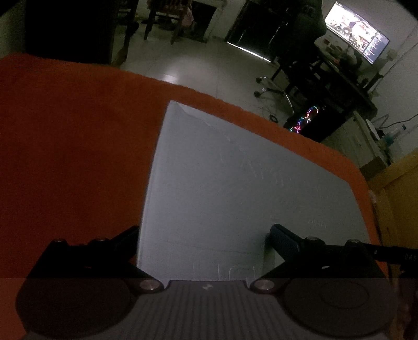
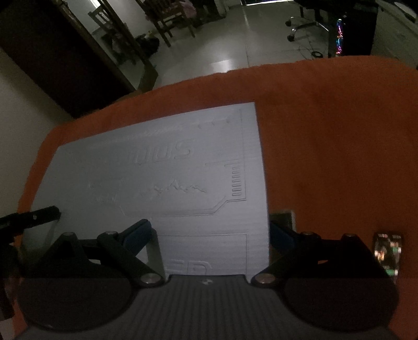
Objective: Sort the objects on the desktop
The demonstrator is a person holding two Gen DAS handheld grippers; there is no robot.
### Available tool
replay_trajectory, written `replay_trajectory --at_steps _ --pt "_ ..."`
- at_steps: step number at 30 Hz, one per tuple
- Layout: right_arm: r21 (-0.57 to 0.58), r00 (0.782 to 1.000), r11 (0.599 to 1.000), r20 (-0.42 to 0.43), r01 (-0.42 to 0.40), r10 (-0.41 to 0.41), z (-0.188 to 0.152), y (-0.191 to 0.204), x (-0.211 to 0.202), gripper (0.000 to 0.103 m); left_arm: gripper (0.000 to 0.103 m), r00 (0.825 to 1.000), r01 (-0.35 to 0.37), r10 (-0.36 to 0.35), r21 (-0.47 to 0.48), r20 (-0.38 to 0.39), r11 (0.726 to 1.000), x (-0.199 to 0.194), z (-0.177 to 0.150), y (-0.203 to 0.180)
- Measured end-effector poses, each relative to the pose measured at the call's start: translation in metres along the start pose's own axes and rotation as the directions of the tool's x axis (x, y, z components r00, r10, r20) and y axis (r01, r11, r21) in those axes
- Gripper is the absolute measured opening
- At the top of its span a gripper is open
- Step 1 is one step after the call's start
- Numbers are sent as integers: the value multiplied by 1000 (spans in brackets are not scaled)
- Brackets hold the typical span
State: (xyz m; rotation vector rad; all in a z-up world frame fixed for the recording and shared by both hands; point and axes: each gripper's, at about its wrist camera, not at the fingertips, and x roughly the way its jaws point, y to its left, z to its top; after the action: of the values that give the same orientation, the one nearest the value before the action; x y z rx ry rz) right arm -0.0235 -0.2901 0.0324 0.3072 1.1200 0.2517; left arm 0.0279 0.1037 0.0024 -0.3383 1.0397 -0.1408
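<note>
A pale grey mat [image 1: 235, 188] with embossed lettering lies on an orange cloth [image 1: 73, 146]. It also shows in the right wrist view [image 2: 156, 167]. My left gripper [image 1: 203, 238] is open and empty above the mat's near left edge. My right gripper [image 2: 211, 232] is open and empty above the mat's near right edge. A small shiny dark object [image 2: 388, 251] lies on the cloth right of my right gripper. Part of the left gripper [image 2: 28, 217] shows at the left of the right wrist view.
The orange cloth [image 2: 339, 130] covers the table to its far edge. Beyond it are a tiled floor, an office chair [image 1: 295, 65], a lit monitor [image 1: 358, 31], a PC with coloured fans [image 1: 305, 120] and wooden chairs [image 2: 167, 21]. The room is dim.
</note>
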Motion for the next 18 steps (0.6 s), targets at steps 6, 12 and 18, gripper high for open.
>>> replay_trajectory --at_steps 6,12,18 --pt "8 1000 1000 15 9 -9 -20 -1 -10 98 103 1000 17 -17 -17 3 1000 -3 -27 5" --pt "11 999 1000 30 13 -13 -33 -6 -13 98 103 999 28 -28 -22 17 999 -3 -48 11" --pt "37 999 999 41 12 -14 -53 -19 -10 98 103 1000 27 -26 -10 14 1000 6 -69 10"
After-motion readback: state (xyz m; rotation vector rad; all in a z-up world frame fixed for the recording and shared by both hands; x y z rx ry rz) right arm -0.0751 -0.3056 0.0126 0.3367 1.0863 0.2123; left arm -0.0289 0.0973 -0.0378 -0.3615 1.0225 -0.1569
